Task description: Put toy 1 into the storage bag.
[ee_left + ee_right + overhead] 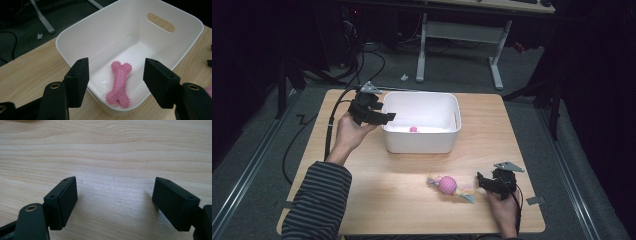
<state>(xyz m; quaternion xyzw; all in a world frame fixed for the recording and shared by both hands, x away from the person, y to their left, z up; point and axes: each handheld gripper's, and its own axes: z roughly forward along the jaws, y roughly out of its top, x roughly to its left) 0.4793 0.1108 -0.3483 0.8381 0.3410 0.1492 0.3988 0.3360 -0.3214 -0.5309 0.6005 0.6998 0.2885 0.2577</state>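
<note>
I'm over the wooden table (377, 200): the white bin (447, 145) sits mid-table toward the far edge, with a pink spiked bone toy (119, 83) on its floor, and my left gripper (379, 116) hangs over its left rim, jaws wide apart and empty. My guess is the pink ball toy (448, 184) with frayed ends is next: near the front edge, long axis roughly parallel to it, just left of my right gripper (484, 181), clearly the nearer one, jaws spread and empty. Right gripper view gives me bare wood between the jaws, so alignment is unconfirmed.

pink bone (119, 83), white bin (82, 35), striped sleeve (318, 197)
</note>
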